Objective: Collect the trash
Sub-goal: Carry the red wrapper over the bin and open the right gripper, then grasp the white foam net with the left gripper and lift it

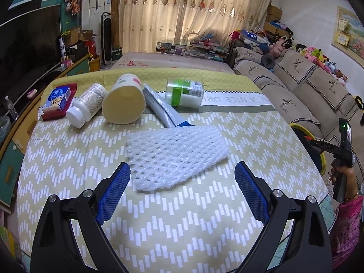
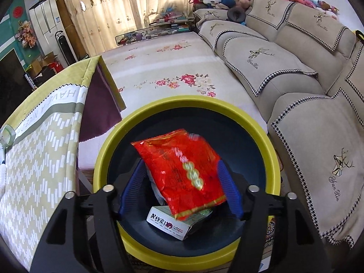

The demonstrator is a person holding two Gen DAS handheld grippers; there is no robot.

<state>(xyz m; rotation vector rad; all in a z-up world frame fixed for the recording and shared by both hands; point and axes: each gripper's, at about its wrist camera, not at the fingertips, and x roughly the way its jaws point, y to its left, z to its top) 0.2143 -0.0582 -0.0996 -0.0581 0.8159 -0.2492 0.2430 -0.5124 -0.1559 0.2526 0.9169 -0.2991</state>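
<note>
Right tongs (image 2: 180, 184) parted, glossy red packet (image 2: 179, 173) loose | left tongs (image 1: 182, 193) wide, empty

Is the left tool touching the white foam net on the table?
Apart. The left wrist view shows the left tool open, both blue pads clear of the white foam net, with patterned cloth visible between each pad and the net.

The net (image 1: 175, 157) lies just ahead between the left gripper's (image 1: 182, 191) fingers; cup (image 1: 124, 102) and bottle (image 1: 87, 105) lie beyond.
</note>
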